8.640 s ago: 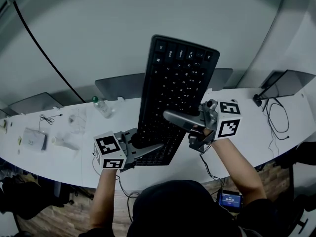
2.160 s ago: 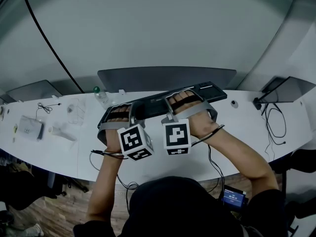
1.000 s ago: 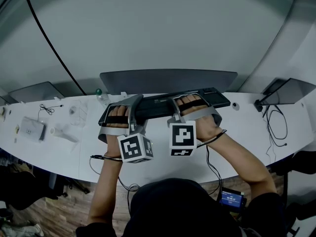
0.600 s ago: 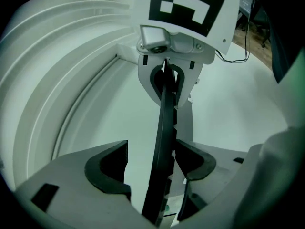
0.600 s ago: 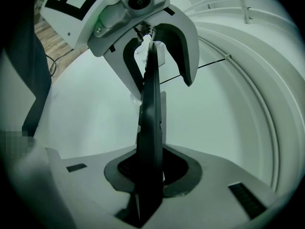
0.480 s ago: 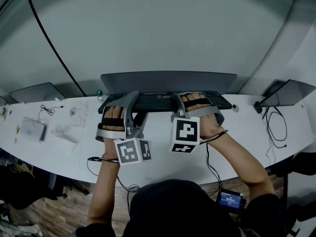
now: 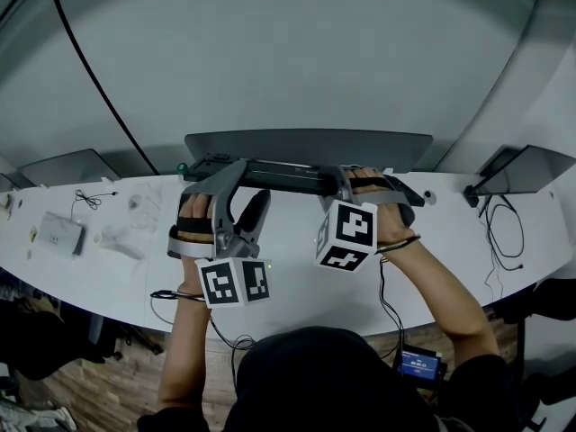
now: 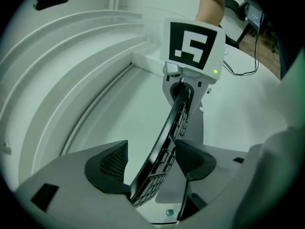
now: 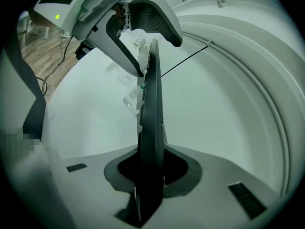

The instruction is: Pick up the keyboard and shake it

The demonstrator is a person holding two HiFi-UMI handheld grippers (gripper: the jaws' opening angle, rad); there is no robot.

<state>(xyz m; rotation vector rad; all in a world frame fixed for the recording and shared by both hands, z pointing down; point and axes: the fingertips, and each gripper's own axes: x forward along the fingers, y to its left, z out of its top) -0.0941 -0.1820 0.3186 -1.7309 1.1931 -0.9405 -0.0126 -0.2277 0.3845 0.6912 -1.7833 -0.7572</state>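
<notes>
While the right gripper (image 9: 151, 170) kept none of its jaws apart, clamping them tight on one end of the black keyboard (image 7: 286, 176), that keyboard was held edge-on over the white desk (image 7: 468, 241), just before the grey panel (image 7: 306, 145). The left gripper (image 8: 151, 162) had just been opening its jaws. They stood wide, with the keyboard's other end slanting between the pads, unpinched.

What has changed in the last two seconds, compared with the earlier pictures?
The keyboard rose a little and tipped, so the head view now sees its thin edge. The left hand-held gripper has just been opening its jaws; the keyboard stands between them, unclamped. The right hand-held gripper stays shut on the keyboard. The small things on the table did not move.
</notes>
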